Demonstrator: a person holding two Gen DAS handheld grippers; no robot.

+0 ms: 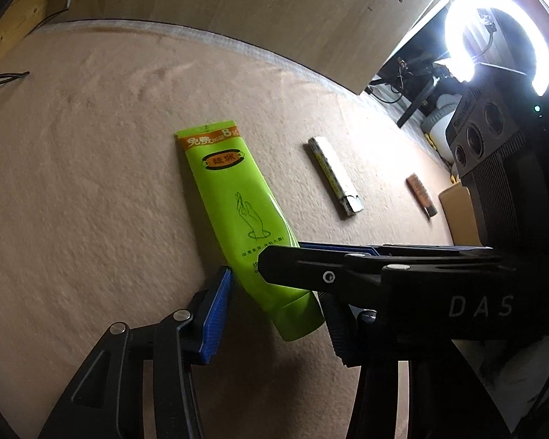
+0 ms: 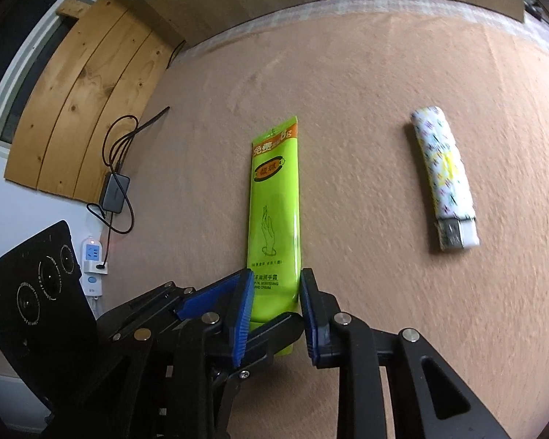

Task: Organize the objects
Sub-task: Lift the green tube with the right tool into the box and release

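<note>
Two claws (image 2: 274, 303) on green tube (image 2: 274, 197), open cloth (image 2: 384, 311) right.

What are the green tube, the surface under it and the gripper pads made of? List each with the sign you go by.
Green tube: looks like soft glossy plastic; flat crimped far end, light sheen, printed label.
Surface: seems a matte, napped fabric or felt mat; fuzzy streaked texture, no glare.
Pads on the fingers: probably blue rubber or soft plastic; fine ribbing along their faces, dull finish.

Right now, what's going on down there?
Both grippers, left and right, shut on green tube. Patterned stick lies apart. Nothing blocking.
</note>
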